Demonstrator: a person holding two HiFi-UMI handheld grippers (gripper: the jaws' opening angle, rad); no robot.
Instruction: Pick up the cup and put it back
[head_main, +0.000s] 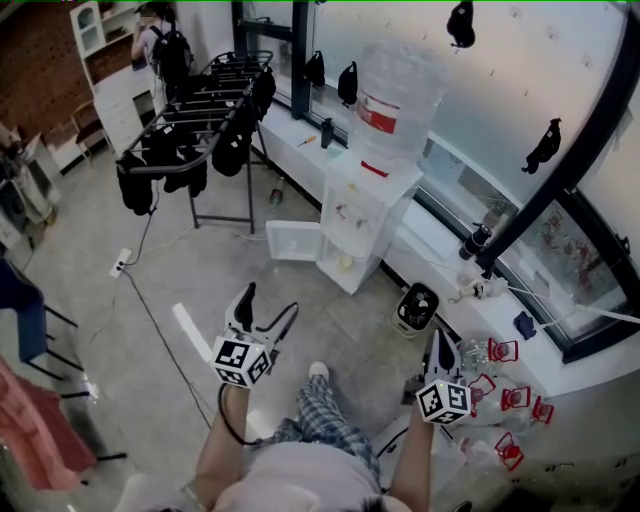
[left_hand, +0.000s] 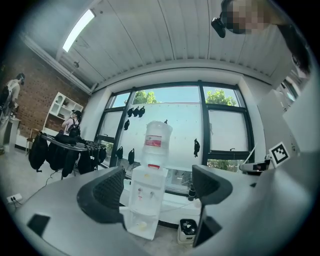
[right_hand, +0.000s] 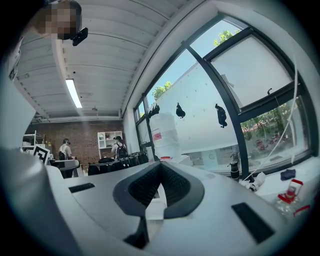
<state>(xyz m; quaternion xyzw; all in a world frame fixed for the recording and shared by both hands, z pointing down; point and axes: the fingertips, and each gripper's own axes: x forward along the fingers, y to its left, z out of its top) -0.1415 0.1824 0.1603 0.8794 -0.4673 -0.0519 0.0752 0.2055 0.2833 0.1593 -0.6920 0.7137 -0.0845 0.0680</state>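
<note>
left gripper (head_main: 268, 305) (left_hand: 157, 187): jaws wide apart with nothing between them; it is held out at waist height over the bare floor.
right gripper (head_main: 440, 352) (right_hand: 159, 186): jaws pressed together at the tips, nothing clamped.
water dispenser (head_main: 352, 222) (left_hand: 145, 197): a white cabinet against the window sill carrying a large bottle (head_main: 396, 100); its lower door (head_main: 292, 240) swings open toward the left.
cup (head_main: 345, 263) (left_hand: 141, 226): probably the small pale object low in the open compartment. it is too small to be sure it is a cup, or to tell whether it stands upright.
key relation: the compartment lies straight ahead, well apart from both grippers. in the left gripper view the dispenser sits framed between the spread jaws, so that tool is already aimed at it. the right gripper points further right, toward the sill.
nearer tool: the left gripper, judging by aim and open jaws. the right would have to open first.
step in hand: the approach, by my reading; nothing is grasped yet.
next move calls for: going forward and down to the low shelf, entering from the open-door side.
risk: the open door and the shelf edges leave a tight mouth for spread jaws.
nearby: a small floor appliance (head_main: 416, 307) stands just right of the dispenser; a clothes rack (head_main: 205, 105) stands well off to the left.
</note>
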